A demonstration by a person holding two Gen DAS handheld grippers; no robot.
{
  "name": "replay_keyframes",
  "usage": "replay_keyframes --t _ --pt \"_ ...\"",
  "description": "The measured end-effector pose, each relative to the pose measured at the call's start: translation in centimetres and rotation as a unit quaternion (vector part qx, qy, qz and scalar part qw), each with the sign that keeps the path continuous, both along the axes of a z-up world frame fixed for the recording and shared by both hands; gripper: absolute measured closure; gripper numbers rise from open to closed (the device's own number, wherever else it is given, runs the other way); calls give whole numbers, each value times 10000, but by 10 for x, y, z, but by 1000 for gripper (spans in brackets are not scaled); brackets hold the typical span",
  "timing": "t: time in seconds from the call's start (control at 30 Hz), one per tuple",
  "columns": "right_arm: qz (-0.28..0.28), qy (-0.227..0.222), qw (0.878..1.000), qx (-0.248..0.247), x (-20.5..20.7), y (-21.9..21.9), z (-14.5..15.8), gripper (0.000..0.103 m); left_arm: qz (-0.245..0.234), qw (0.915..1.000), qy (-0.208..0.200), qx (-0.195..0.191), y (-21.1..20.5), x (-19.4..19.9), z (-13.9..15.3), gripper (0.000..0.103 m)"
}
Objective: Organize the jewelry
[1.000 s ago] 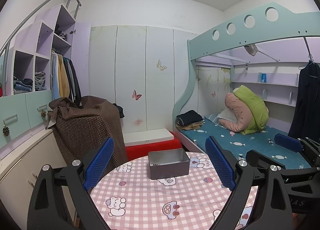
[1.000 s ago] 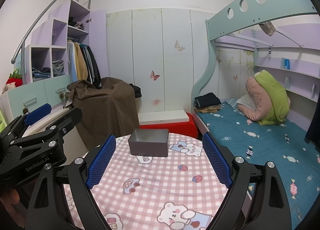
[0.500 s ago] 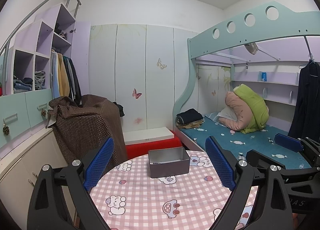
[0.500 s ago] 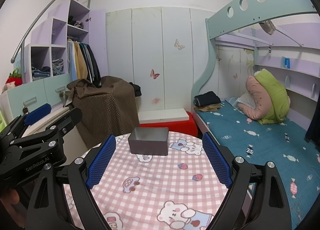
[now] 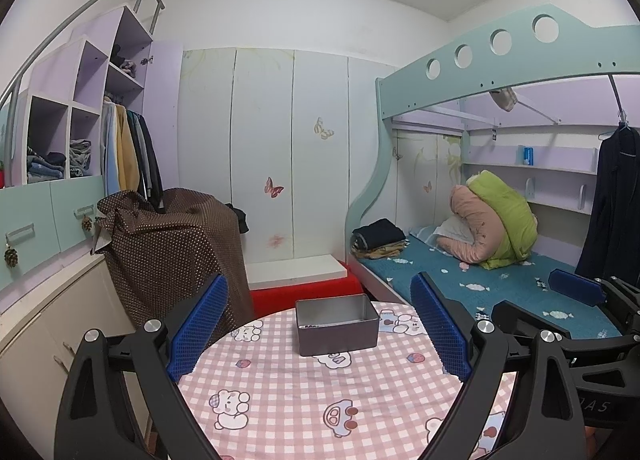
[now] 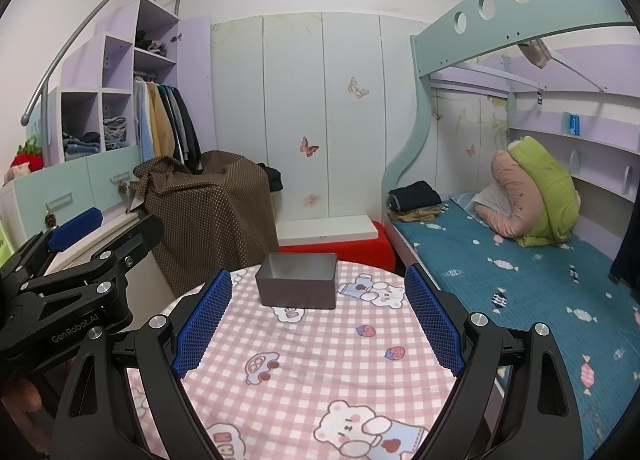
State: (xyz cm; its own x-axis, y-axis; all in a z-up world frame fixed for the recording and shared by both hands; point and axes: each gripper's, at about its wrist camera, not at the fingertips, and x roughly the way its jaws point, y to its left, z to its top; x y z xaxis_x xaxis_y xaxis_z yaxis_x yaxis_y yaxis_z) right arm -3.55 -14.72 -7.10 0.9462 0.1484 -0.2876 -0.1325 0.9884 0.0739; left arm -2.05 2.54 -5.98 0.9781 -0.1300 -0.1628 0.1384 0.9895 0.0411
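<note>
Looking along the left gripper [image 5: 320, 328]: jaws released, empty, above the round table [image 5: 304, 400].
Grey tin box [image 5: 337, 325]: at the table's far edge, something small and dark inside.
Right gripper [image 6: 318, 320]: jaws wide, empty.
Box [image 6: 297, 285]: just beyond the fingertips, apart.

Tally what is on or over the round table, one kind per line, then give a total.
Grey metal box: 1
Grippers, left gripper and right gripper, both open and empty: 2
Pink checked tablecloth: 1
Total: 4
</note>
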Motion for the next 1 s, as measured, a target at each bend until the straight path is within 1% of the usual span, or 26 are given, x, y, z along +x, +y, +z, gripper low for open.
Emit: replay_keyframes --t 0.13,0.3,0.37,0.83,1.0 --pt "-3 2 10000 -5 -5 3 -2 17 -90 9998 119 -116 2 2 -7 13" --pt "-5 16 10000 4 -9 4 -4 17 -54 9999 108 -68 -1 -2 -10 13" --pt "-9 18 10000 5 -13 6 -6 17 -50 9999 104 -70 -1 -2 -10 13" --pt "-3 32 10000 10 -8 3 -4 17 -37 9999 109 -61 0 -1 -7 13" --pt "-3 41 10000 1 -10 5 -7 18 -42 9999 110 -62 0 -1 -6 13"
